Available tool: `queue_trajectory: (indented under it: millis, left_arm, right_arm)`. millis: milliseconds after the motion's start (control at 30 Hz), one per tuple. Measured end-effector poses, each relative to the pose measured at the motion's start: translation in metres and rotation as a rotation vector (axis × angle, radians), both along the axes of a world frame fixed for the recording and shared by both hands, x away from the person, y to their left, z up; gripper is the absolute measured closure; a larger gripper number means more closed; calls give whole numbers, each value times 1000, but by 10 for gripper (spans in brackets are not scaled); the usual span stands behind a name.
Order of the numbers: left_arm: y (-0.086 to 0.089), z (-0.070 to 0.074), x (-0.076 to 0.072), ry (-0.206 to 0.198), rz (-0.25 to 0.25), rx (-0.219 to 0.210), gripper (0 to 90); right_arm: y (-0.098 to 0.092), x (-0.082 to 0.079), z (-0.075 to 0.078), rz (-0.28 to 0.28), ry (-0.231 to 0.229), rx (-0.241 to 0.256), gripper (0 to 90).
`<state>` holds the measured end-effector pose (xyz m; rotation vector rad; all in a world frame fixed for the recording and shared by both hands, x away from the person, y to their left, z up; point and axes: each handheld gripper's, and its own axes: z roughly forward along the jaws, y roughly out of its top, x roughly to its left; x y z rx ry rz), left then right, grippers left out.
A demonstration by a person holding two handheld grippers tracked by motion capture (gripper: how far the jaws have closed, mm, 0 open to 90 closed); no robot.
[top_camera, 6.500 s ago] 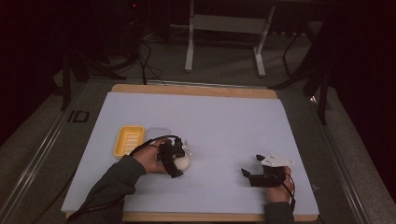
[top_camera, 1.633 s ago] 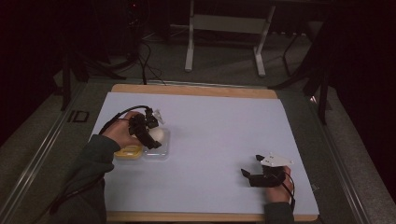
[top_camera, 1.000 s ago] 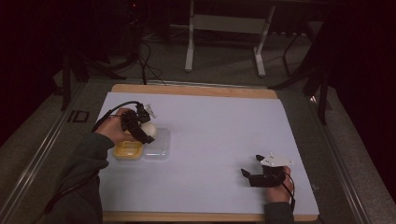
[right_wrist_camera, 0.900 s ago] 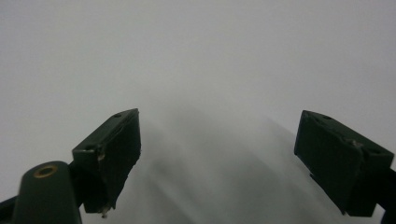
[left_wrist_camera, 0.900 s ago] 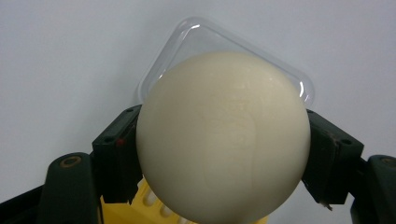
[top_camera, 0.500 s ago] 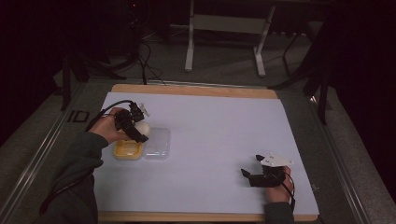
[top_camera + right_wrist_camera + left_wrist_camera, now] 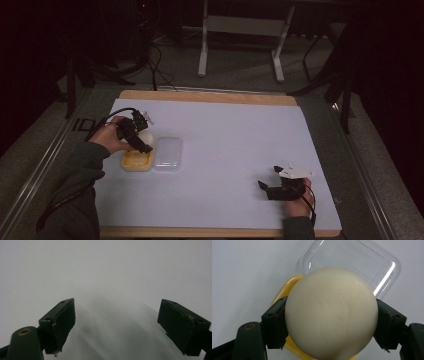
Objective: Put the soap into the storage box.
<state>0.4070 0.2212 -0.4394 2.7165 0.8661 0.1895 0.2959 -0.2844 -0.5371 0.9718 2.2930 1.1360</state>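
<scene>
I hold a white ball [image 7: 332,315] in my left gripper [image 7: 332,325]. The two black jaws squeeze it from both sides, one on each side of its middle. The ball is round, smooth and creamy white, with a soft shine. It looks hard, like an egg or a plastic ball.

From the high view, my left gripper [image 7: 136,134] is at the left side of the table [image 7: 240,125], a bit toward the far edge. The ball [image 7: 145,136] sits right above the yellow tray [image 7: 136,161]. I cannot tell if the ball touches the tray or hangs just over it.

The yellow tray [image 7: 287,290] is small, with round corners and a raised rim. Just beside it on the right lies a clear lid [image 7: 168,153]. The lid [image 7: 362,262] is see-through plastic, shiny, square with round corners. The two touch along one side.

My right gripper [image 7: 272,190] rests on the table near me, at the right, well apart from the ball. Its black jaws [image 7: 125,325] stand wide apart with nothing between them. The table top is flat, pale and smooth, with a wooden edge.
</scene>
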Motion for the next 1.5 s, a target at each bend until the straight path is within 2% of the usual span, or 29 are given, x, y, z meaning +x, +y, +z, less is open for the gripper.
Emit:
queue_trajectory:
  millis: [567,900,1200,1500]
  left_arm:
    - [8,-9,1,23,16,15,257]
    - [9,-21,1,47,24,36,257]
    - [8,-28,2,51,30,38,258]
    - [11,-35,1,55,35,60,257]
  right_arm:
    - [0,0,0,0,1,1,145]
    - [0,0,0,0,0,0,145]
    - [0,0,0,0,0,0,145]
    - [0,0,0,0,-1,-1,145]
